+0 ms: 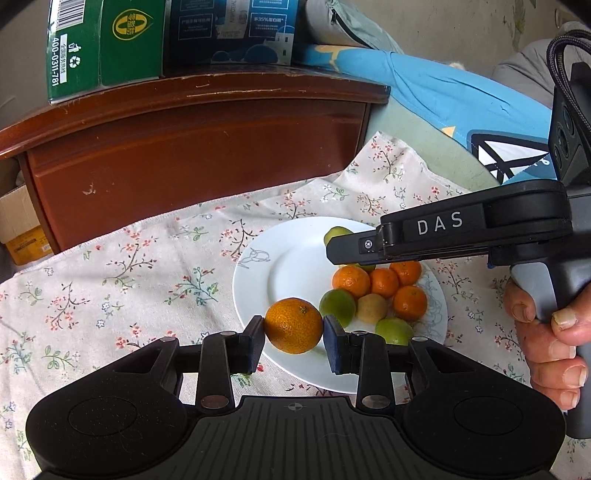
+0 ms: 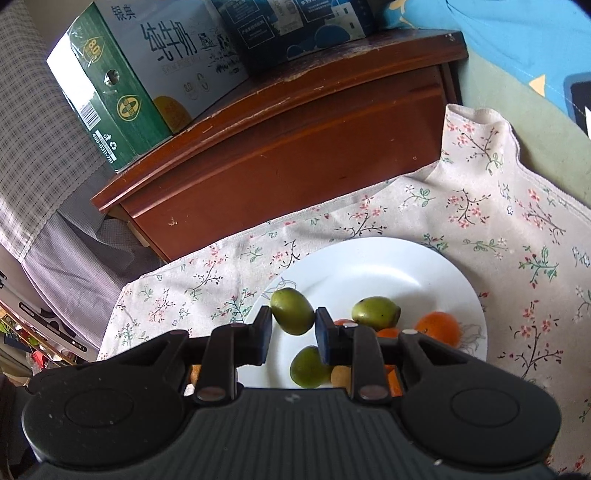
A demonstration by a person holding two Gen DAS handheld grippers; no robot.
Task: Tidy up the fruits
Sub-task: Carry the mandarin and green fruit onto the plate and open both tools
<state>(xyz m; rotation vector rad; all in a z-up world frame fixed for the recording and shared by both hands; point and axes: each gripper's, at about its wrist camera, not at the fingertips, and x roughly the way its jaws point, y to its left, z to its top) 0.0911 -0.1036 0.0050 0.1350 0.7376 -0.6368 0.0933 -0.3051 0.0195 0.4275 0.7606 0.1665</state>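
Note:
A white plate (image 1: 288, 266) on a floral cloth holds several oranges (image 1: 351, 281), green fruits (image 1: 338, 304) and a tan fruit (image 1: 371, 307). My left gripper (image 1: 294, 334) is shut on an orange (image 1: 293, 325) above the plate's near left rim. My right gripper (image 2: 293, 328) is shut on a green fruit (image 2: 291, 311) held above the plate (image 2: 369, 269); it also shows from the side in the left wrist view (image 1: 334, 249). Another green fruit (image 2: 375, 313), a lower one (image 2: 308, 366) and an orange (image 2: 439, 326) lie on the plate.
The floral cloth (image 1: 129, 280) covers the surface. A brown wooden cabinet (image 1: 192, 147) stands behind it, with a green carton (image 1: 103, 44) and a blue box (image 1: 232, 29) on top. Blue bedding (image 1: 443, 92) lies at the back right.

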